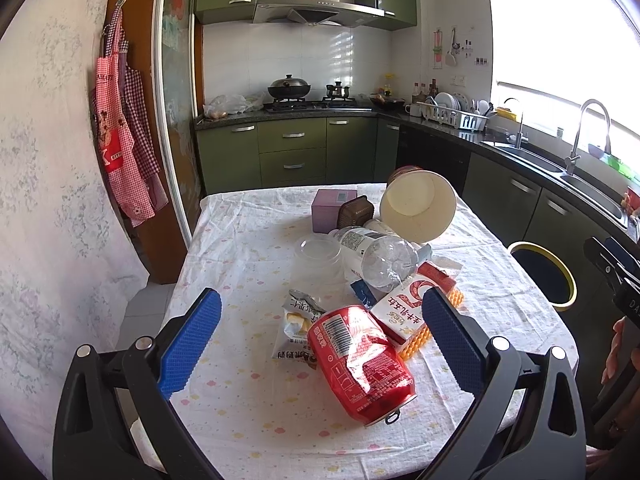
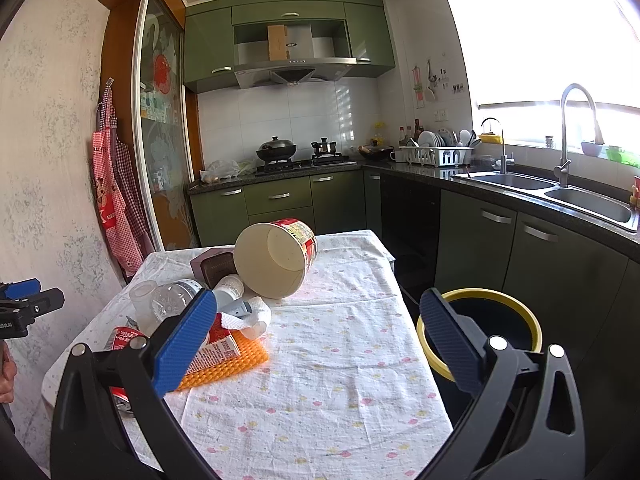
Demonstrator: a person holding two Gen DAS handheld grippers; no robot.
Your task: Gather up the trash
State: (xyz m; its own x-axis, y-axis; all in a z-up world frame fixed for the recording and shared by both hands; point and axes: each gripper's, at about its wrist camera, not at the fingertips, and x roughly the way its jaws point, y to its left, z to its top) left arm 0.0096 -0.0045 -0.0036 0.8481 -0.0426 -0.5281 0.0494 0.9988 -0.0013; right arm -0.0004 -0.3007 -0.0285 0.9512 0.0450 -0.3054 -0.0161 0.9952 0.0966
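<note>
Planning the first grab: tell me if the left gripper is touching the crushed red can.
Apart. The left wrist view shows the left gripper open, both blue pads clear of the crushed red can lying between them.

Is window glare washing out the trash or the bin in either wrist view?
Right wrist: window blown out, bin and paper bowl still clear. Left wrist: glare stays top right; red can sharp, edges fisheye-curved.

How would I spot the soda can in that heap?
Look at the cloth-covered table, at the near end of the trash pile. The crushed red can lies on its side beside a white snack wrapper; it is the only dented metal thing there.
</note>
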